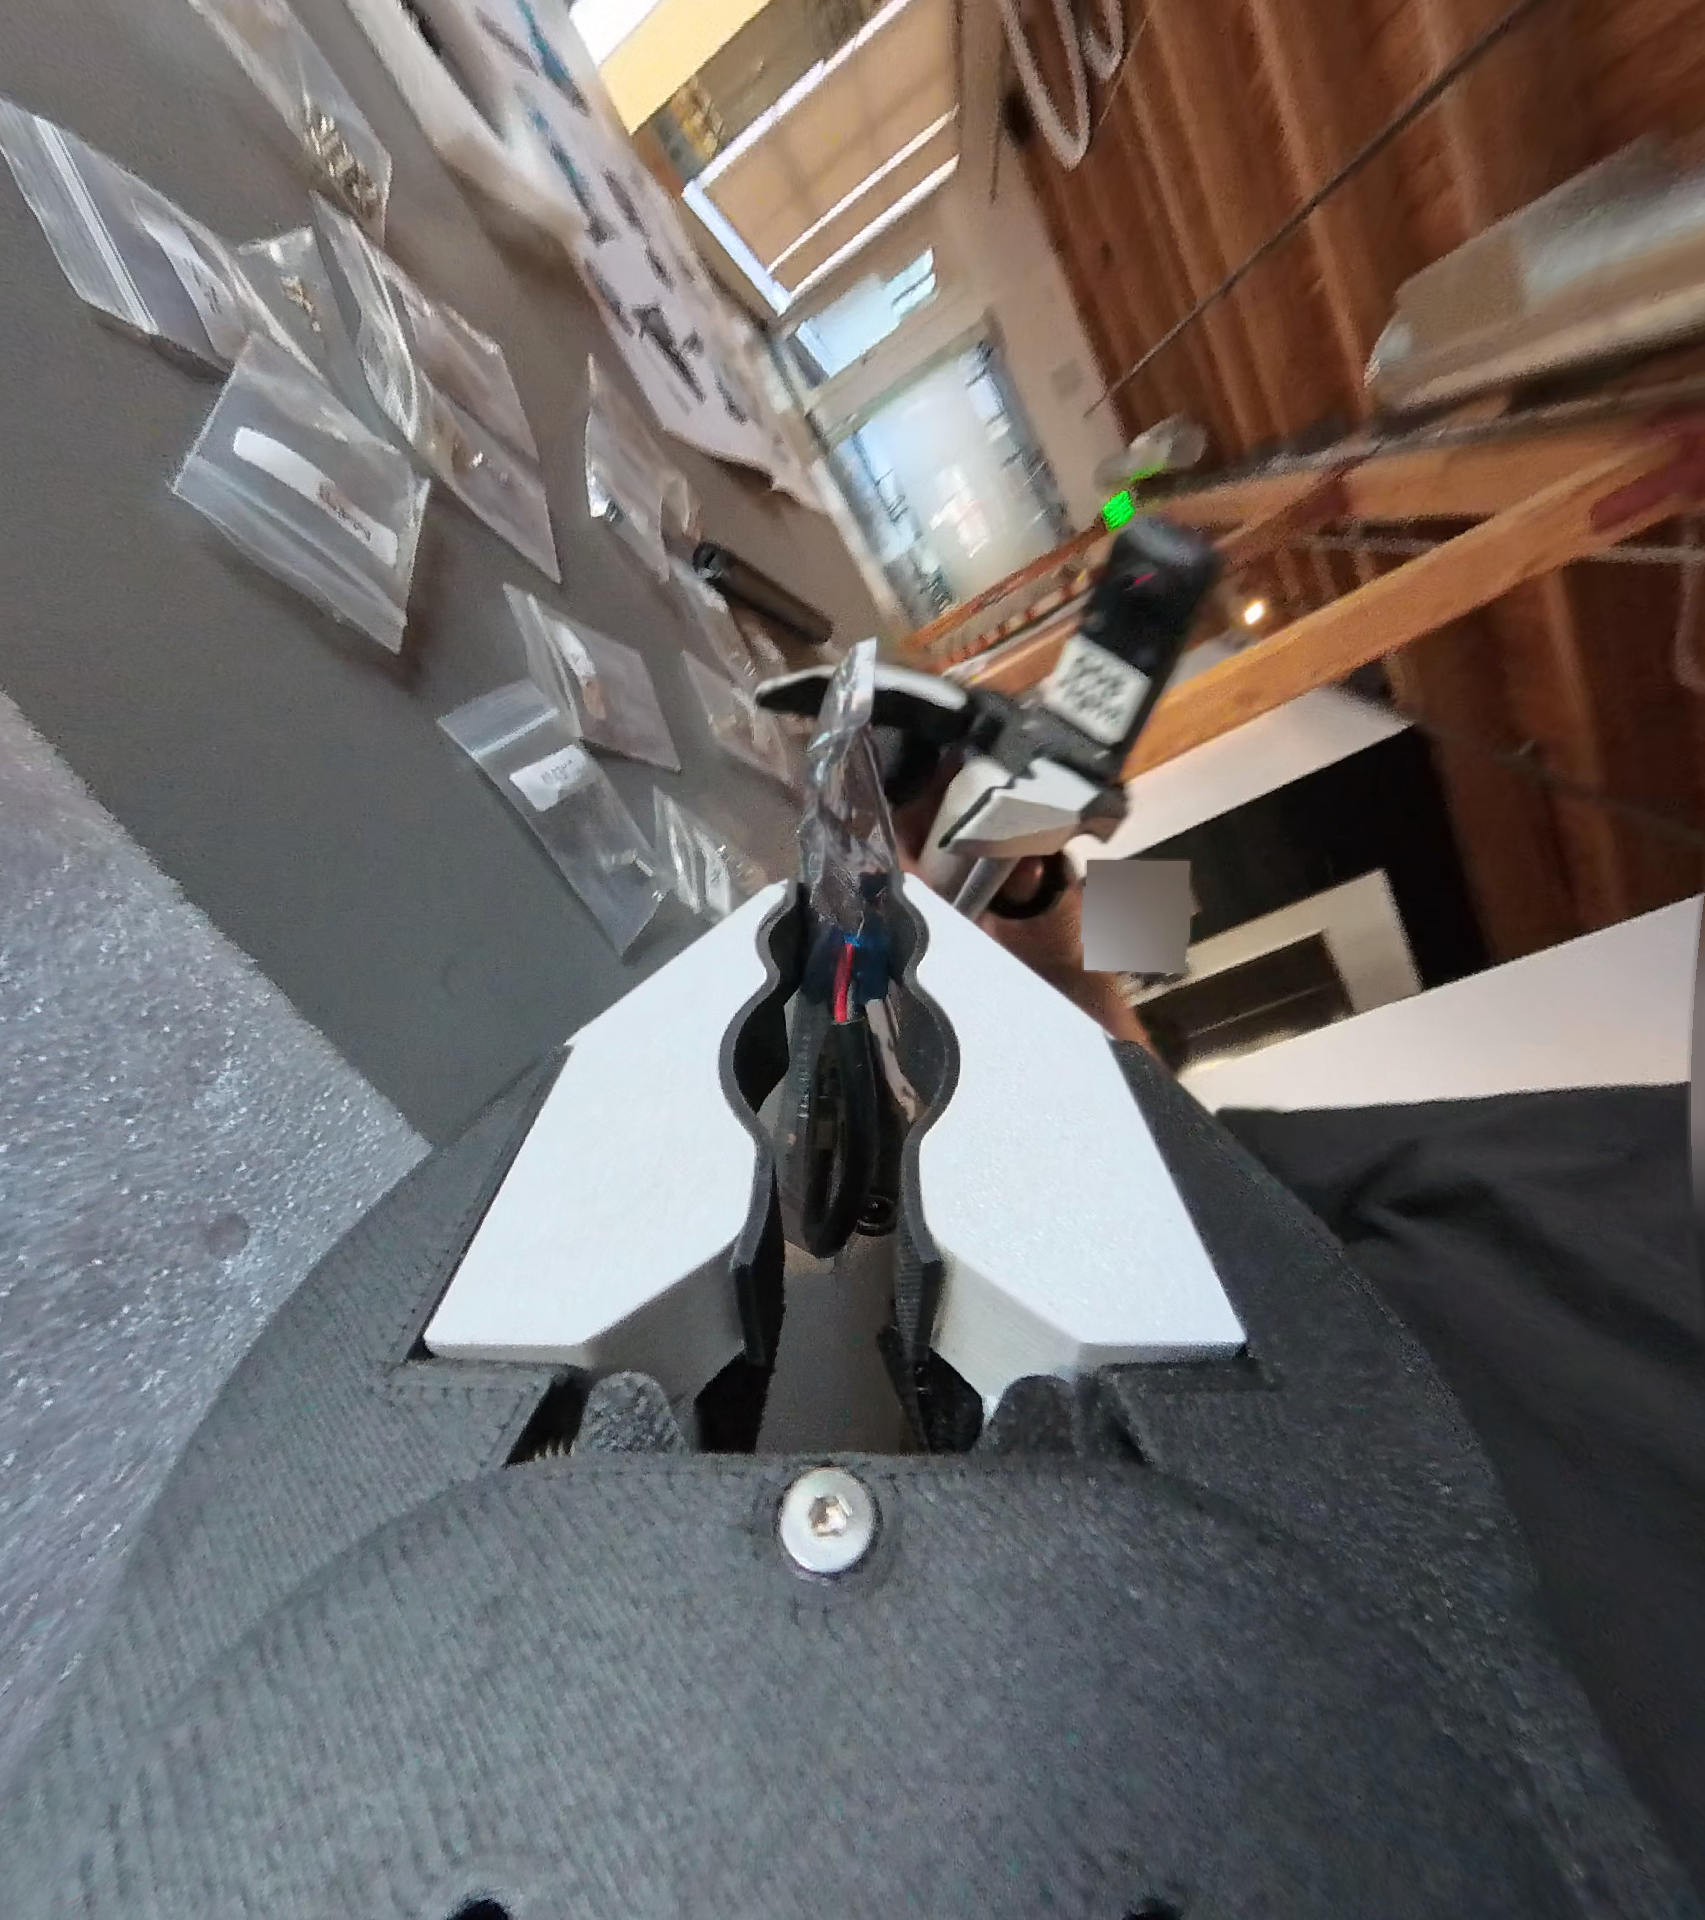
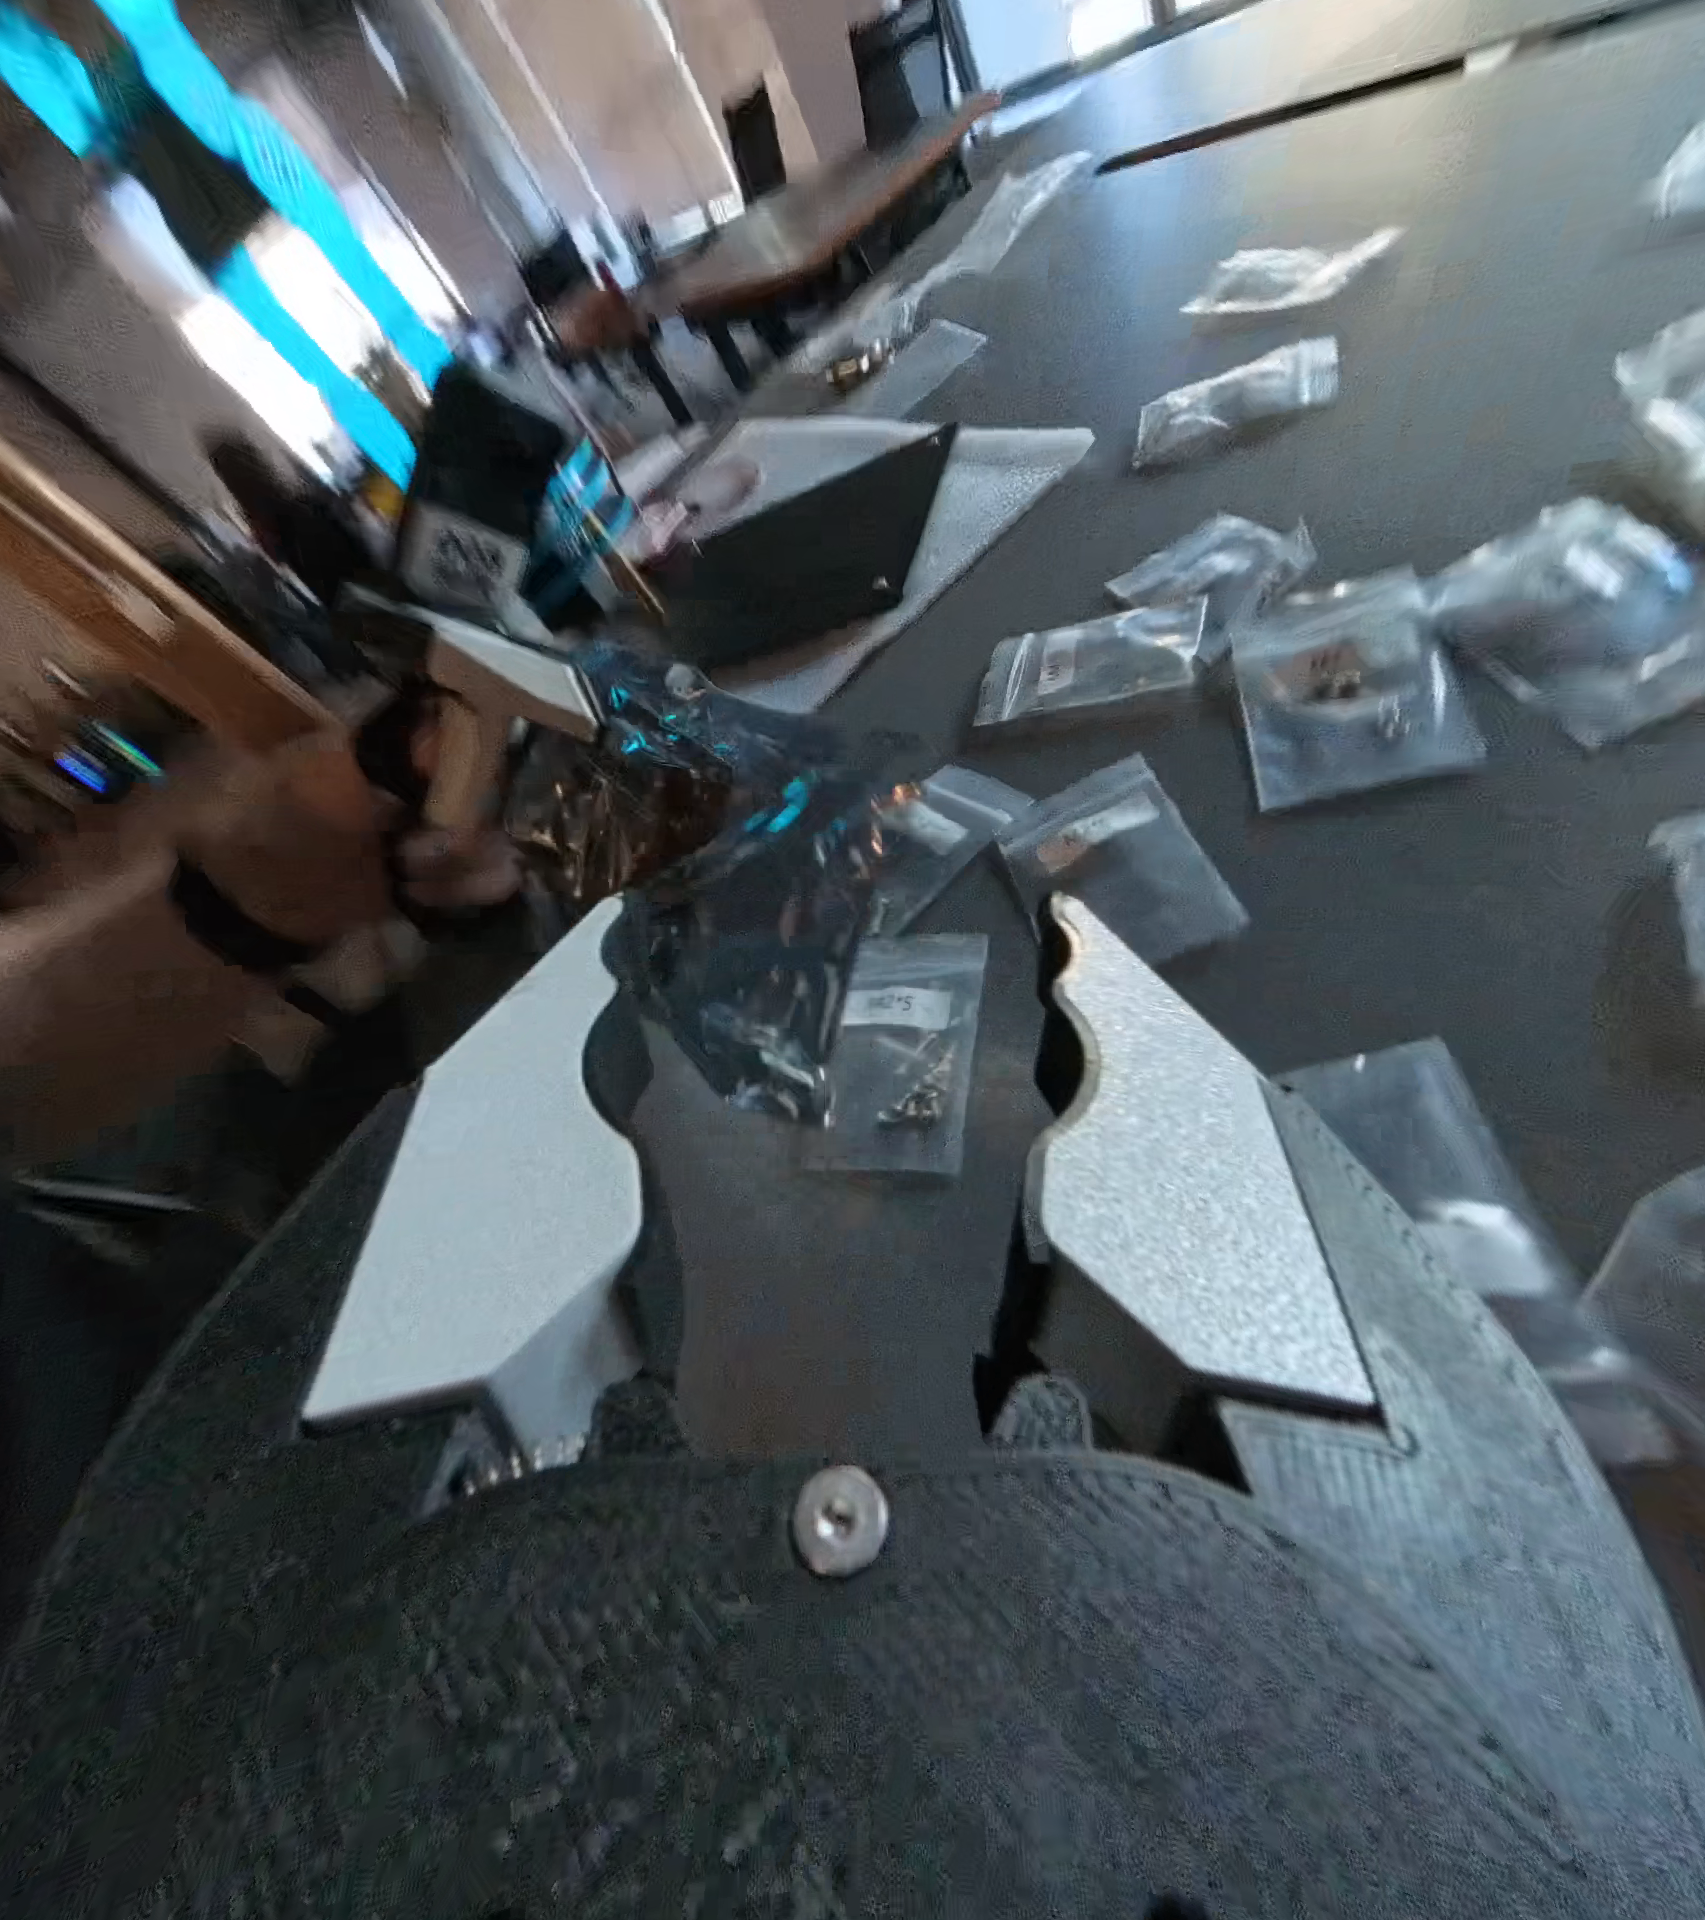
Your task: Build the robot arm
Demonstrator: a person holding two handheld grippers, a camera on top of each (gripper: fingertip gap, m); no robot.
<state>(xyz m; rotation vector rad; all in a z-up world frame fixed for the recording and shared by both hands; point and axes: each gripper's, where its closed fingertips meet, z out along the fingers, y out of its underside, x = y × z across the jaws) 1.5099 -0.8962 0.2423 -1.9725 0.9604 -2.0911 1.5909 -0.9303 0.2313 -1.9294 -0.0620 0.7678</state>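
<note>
In your left wrist view, the left gripper has its fingers clamped on a shiny foil bag with a black cable and red and blue wires inside; the bag sticks out past the fingertips, lifted off the grey table, with clear zip bags lying far to the left of the fingers. In your right wrist view, the right gripper has its fingers wide apart and holds nothing; the foil bag hangs just by its left fingertip, a small clear bag of screws lies on the table between the fingers, so the bag is up but not yet gripped from this side
</note>
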